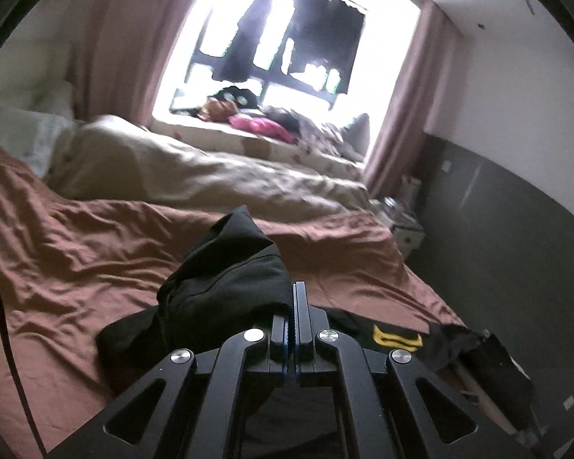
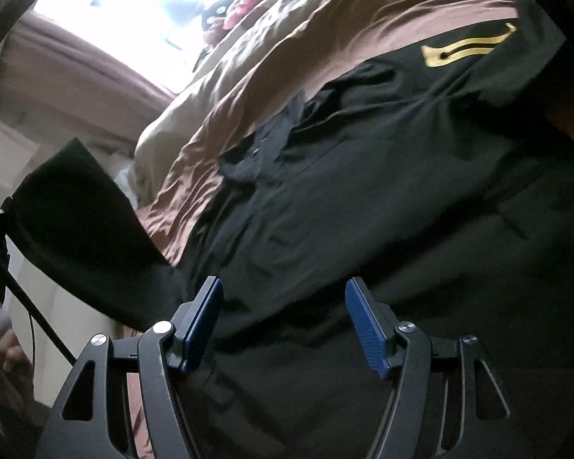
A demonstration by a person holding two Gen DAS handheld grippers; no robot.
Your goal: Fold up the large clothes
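Black fabric everywhere here: the big black garment is spread out on the brown bedsheet, its yellow logo up toward the far side, and one part of it is bunched up and lifted. That lifted part is pinched in the left gripper, whose jaws are clamped tight together with the cloth sticking out to the left of them, so my guess is it's carrying a sleeve or corner across for a fold. The right gripper is the opposite: its blue pads sit well apart with nothing between them, just hanging over the flat body of the garment, probably free to go pin down or grab another edge. Room-wise, there's plenty of bare sheet to the left and beyond the garment, up to the cream duvet bunched further back. The tight side is the right, where the garment runs close to the mattress edge and a bit seems to hang over it, so I'd fold inward, away from that drop.
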